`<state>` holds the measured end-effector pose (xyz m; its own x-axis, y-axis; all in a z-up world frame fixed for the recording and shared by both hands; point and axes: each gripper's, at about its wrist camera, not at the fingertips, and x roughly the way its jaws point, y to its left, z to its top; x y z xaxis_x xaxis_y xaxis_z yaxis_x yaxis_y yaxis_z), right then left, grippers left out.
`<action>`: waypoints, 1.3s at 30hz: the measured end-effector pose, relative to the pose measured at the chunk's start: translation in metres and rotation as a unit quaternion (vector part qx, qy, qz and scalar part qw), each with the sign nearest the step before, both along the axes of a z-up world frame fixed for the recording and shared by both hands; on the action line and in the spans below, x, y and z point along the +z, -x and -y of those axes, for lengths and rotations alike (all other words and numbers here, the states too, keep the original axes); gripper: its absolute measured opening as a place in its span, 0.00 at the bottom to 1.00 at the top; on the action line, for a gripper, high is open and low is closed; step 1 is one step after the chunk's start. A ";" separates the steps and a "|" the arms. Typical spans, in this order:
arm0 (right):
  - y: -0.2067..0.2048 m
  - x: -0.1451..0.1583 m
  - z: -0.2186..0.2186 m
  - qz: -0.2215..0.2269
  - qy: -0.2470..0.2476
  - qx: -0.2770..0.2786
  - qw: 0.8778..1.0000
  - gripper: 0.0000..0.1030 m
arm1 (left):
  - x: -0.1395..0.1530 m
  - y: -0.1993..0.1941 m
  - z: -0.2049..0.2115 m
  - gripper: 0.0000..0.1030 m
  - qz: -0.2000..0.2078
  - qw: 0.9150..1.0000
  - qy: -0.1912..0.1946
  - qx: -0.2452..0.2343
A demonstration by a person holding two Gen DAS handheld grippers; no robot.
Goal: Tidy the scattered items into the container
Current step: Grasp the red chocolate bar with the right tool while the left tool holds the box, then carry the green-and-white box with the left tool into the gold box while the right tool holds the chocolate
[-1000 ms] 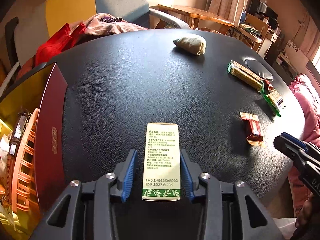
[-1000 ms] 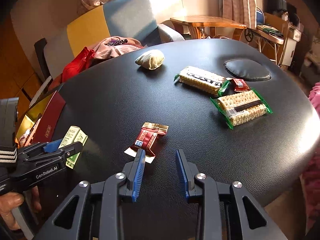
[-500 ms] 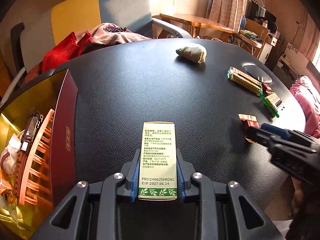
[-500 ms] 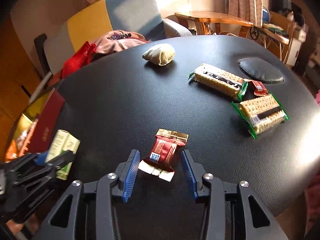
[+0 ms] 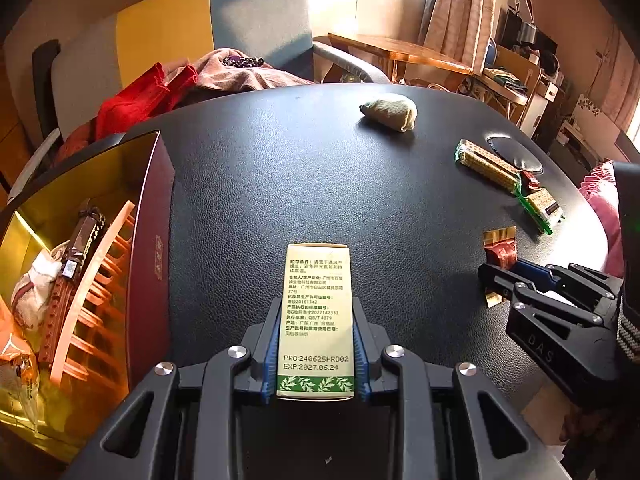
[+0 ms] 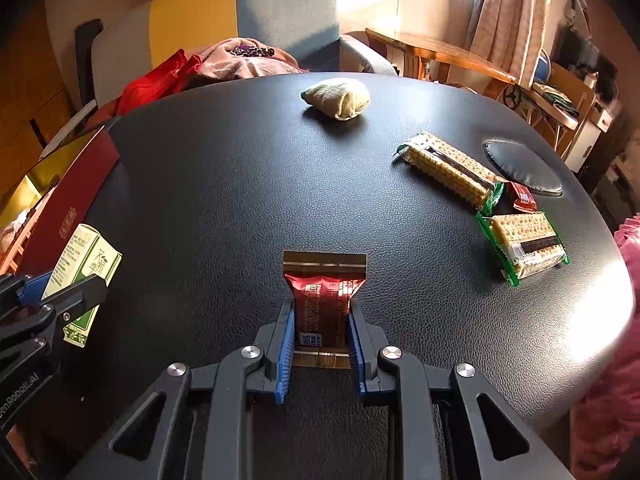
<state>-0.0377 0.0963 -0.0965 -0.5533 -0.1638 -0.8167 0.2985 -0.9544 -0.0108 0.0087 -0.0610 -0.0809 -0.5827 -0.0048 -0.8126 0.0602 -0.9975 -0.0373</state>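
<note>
Gripping the green-white box [image 5: 316, 320], left tool [image 5: 316, 354] seemingly clamped

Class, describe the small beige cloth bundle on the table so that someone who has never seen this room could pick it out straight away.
Start at the big black round table and look to its far side, nearest the yellow and blue sofa. There the cloth bundle lies alone on bare tabletop, apart from the cracker packs nearer the right edge. It is the only soft, rounded, unprinted thing there; everything else is a shiny wrapper or a box.

cracker packs: 2 [image 6: 450, 168] [image 6: 524, 245] | red snack wrappers: 2 [image 6: 324, 300] [image 6: 522, 197] | green-white carton: 1 [image 5: 316, 320] | rolled sock: 1 [image 6: 338, 98] | red box: 1 [image 5: 150, 248] | tongs: 2 [image 5: 316, 350] [image 6: 320, 344]
</note>
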 end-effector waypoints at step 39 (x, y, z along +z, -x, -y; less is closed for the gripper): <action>-0.029 -0.004 0.016 -0.014 0.006 0.024 1.000 0.23 | 0.044 -0.057 0.151 0.29 -0.051 0.980 0.004 0.190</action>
